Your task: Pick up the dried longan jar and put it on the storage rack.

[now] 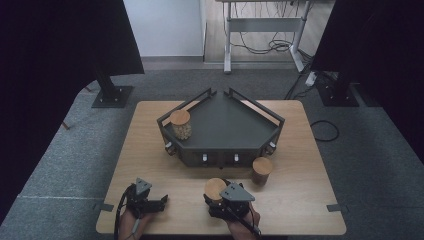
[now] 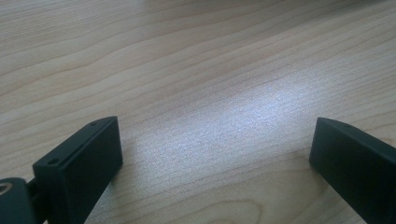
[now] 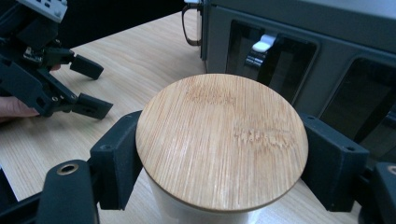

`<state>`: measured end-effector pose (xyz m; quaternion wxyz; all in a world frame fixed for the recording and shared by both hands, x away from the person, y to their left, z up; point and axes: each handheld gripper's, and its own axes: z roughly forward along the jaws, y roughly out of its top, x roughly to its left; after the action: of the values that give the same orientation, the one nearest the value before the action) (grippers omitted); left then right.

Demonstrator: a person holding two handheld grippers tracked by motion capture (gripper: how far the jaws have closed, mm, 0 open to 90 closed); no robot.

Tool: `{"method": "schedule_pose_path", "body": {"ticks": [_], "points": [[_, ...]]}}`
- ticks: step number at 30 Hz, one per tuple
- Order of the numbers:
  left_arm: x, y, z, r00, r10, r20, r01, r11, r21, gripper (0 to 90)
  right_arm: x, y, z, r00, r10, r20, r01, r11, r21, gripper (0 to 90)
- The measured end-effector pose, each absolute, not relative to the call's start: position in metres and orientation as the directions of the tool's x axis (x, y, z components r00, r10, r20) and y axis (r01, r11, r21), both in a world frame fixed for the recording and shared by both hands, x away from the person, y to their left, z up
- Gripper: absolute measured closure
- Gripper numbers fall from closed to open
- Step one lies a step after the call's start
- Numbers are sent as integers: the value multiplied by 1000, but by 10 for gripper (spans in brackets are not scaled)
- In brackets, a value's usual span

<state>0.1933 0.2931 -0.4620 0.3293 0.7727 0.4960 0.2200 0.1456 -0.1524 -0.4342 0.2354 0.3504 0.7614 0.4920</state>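
At the near edge of a wooden table [image 1: 150,150], the right gripper [image 3: 222,154] pinches a jar [image 3: 222,144] with a bamboo lid (just in front of the dark tray [image 1: 225,125]), while the left gripper [image 2: 215,154] rests with its jaws spread, nothing between them.

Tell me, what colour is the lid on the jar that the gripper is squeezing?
Light brown, with streaky bamboo grain. The lid shows best in the right gripper view.
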Motion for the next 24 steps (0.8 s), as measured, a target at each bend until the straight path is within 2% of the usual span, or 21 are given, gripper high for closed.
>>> {"method": "schedule_pose_path", "body": {"ticks": [24], "points": [[193, 294, -462, 417, 909, 13, 620, -294, 728, 25, 154, -155, -414, -664, 748, -14, 284, 269, 920, 225]]}}
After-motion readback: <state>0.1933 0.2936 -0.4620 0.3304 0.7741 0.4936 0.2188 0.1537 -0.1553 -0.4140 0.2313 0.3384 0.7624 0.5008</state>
